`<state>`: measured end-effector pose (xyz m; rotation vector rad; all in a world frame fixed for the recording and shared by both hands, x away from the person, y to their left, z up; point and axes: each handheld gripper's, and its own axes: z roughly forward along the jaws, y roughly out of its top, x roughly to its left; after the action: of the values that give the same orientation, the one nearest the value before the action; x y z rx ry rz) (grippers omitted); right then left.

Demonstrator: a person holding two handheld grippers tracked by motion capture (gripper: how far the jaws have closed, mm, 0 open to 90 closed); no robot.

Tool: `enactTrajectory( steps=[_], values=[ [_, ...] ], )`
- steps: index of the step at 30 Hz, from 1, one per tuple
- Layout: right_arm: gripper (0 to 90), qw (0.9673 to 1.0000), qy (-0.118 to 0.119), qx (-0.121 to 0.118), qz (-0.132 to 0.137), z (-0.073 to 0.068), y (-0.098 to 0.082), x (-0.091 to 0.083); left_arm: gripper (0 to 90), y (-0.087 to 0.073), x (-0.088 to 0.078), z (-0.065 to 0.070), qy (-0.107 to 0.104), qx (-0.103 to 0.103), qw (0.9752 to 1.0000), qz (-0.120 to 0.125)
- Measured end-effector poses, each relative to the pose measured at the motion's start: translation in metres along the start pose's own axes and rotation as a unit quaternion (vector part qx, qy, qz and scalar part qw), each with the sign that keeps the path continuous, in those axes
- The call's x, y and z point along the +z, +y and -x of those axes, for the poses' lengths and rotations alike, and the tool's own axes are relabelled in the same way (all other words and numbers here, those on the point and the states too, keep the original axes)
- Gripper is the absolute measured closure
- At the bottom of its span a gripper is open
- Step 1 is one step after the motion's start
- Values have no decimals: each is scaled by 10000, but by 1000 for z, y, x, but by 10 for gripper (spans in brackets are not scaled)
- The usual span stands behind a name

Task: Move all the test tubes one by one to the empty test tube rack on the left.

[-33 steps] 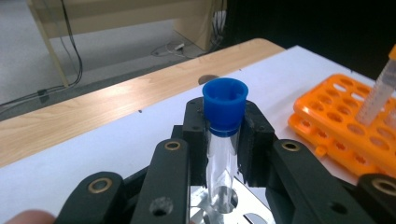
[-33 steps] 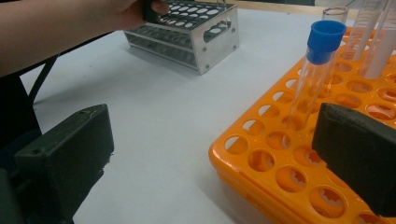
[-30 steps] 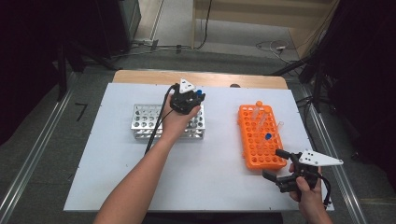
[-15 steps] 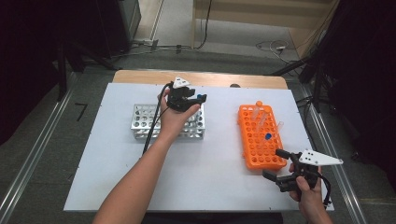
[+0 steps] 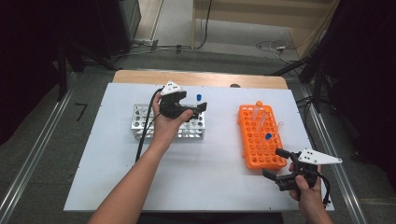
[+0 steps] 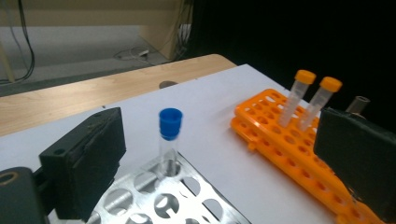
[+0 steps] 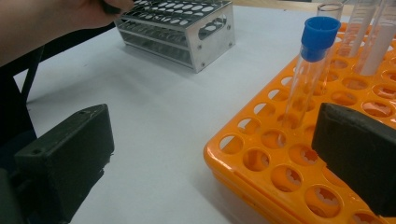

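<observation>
A clear tube with a blue cap [image 5: 198, 98] [image 6: 169, 135] stands upright in a far right hole of the metal rack [image 5: 140, 122] [image 6: 187, 196]. My left gripper [image 5: 192, 102] [image 6: 217, 154] hovers just left of it. Its jaws have just been opening and now stand wide, with the tube ahead in the gap and untouched. The orange rack [image 5: 252, 151] [image 7: 280, 154] holds two orange-capped tubes [image 6: 299, 95], an uncapped one [image 5: 280, 125] and another blue-capped tube [image 5: 268, 136] [image 7: 310, 70]. My right gripper [image 5: 275, 163] [image 7: 210, 140] rests open at that rack's near corner, holding nothing.
Both racks sit on a white tabletop [image 5: 210, 177], with a wooden strip [image 5: 210, 78] along its far edge. A black cable [image 5: 142, 140] trails from the left gripper beside the forearm. The metal rack [image 7: 182, 28] lies far off in the right gripper view.
The left gripper has let go of the blue-capped tube and drawn back to the left; the tube now stands alone in the metal rack. The right gripper has not moved.
</observation>
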<state>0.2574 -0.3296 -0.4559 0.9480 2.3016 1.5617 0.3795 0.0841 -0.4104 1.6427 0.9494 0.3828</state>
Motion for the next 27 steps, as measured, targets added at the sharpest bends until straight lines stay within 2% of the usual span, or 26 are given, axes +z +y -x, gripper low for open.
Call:
enactTrajectory(
  steps=[1, 3, 4, 6, 12, 20, 23, 27],
  values=[
    [0, 10000, -12, 12, -14, 0, 0, 0, 3, -2, -10, 5, -73, 50, 10000, 38],
    [0, 10000, -31, -8, -23, 1, 0, 1, 0, -3, -13, 7, -107, 70, 9999, 67],
    [0, 10000, -68, 3, -17, 1, 0, 1, 0, -5, -23, 11, -162, 116, 9997, 126],
    [0, 10000, -86, -11, -21, 1, 0, 1, 0, -7, -31, 15, -203, 162, 9996, 148],
    [0, 9999, -109, 2, -11, 0, 1, 3, 0, -19, -57, 27, -351, 158, 9986, 364],
    [0, 9999, -160, 8, -11, 1, 2, 3, 0, -40, -81, 34, -278, 288, 9986, 342],
    [0, 9999, -162, -6, -35, 1, 2, 4, 0, -51, -93, 34, -323, 357, 9982, 370],
    [0, 9998, -170, 0, -47, 2, 2, 6, 0, -57, -104, 34, -331, 367, 9980, 405]
  ],
)
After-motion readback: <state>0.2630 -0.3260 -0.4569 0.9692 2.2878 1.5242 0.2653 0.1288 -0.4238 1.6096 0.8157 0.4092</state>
